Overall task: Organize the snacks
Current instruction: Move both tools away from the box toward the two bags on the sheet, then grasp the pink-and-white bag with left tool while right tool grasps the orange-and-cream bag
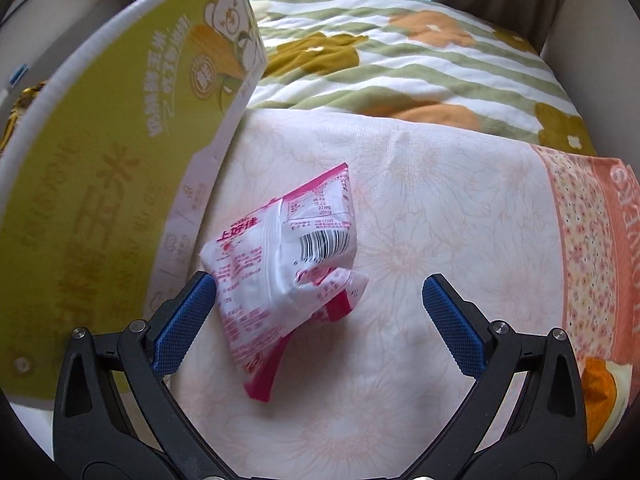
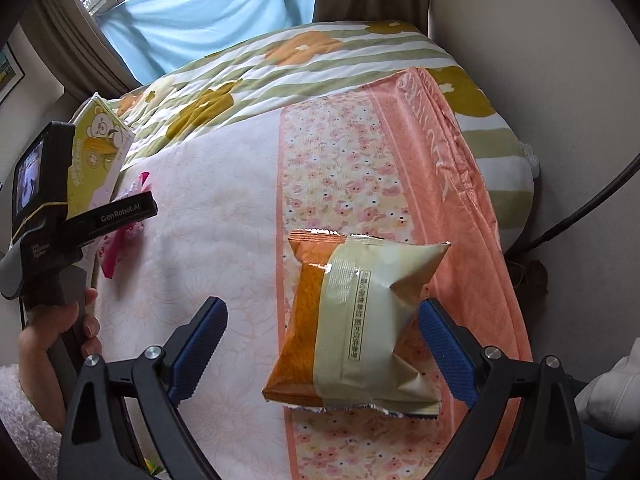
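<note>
A pink and white snack packet [image 1: 282,268] lies on the pale floral cloth [image 1: 440,240], next to a tall yellow-green carton [image 1: 100,184]. My left gripper [image 1: 320,292] is open, its left pad [image 1: 188,320] touching the packet's edge and the packet lying between the jaws. An orange and cream snack packet [image 2: 356,320] lies on the cloth's flowered orange border [image 2: 440,168]. My right gripper [image 2: 322,320] is open around it, the right pad [image 2: 444,344] at its edge. The right wrist view also shows the left gripper's body [image 2: 80,216], the pink packet [image 2: 120,240] and the carton [image 2: 96,152].
A striped green and white quilt with bear prints [image 1: 400,52] lies at the far end of the bed. A blue curtain and window [image 2: 200,12] stand behind it. A wall [image 2: 540,60] runs along the right side. A dark cable [image 2: 580,212] hangs at the right.
</note>
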Available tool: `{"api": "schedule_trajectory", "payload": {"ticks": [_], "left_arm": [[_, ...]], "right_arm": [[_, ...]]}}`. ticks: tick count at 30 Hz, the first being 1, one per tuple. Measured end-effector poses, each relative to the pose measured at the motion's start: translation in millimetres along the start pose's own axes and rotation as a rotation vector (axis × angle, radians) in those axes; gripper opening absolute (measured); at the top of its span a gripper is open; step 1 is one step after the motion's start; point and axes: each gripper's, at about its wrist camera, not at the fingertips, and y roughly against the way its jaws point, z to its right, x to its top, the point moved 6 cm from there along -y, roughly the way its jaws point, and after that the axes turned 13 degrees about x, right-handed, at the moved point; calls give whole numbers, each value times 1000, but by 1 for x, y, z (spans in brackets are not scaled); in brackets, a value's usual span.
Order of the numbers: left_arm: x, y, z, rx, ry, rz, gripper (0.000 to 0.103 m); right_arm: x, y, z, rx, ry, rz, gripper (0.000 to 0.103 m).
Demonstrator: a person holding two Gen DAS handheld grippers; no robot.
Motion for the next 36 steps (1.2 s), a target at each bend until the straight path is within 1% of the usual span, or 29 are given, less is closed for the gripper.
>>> {"api": "schedule_trajectory", "payload": {"ticks": [3,5,8,9,11,12,14,18,21,22,25,36], "left_arm": [[2,-5,4,14,-16,7,102],[2,-9,7,4,-20,6,102],[5,-11,10,-15,-29,11,96],[6,-10,11,-20,-39,20,95],[8,-9,13,-30,-58,37,85],[9,-8,14,-39,-64,45,83],[14,-7,15,-48,-70,52,73],[14,-14,17,-53,-101,25,72],[12,-16,14,-83,-100,15,72],[11,-16,12,-90,-99,10,68],[8,-14,12,-105,-128,14,62],[0,-1,12,-179,-190,-3,55]], "right_arm": [[1,-6,-1,-31,24,-12,95],[3,-7,-1,-44,31,-12,95],[3,-8,-1,-54,23,-7,95],[3,-8,0,-69,30,-9,95],[2,-10,1,-97,41,-15,95],[1,-12,3,-111,42,-19,95],[1,-14,4,-131,42,-22,95],[-3,-19,9,-139,26,-39,95],[-3,-20,10,-148,20,-42,95],[-3,-21,10,-151,17,-41,95],[-2,-21,13,-162,13,-38,95],[-4,-24,15,-187,9,-39,91]]}}
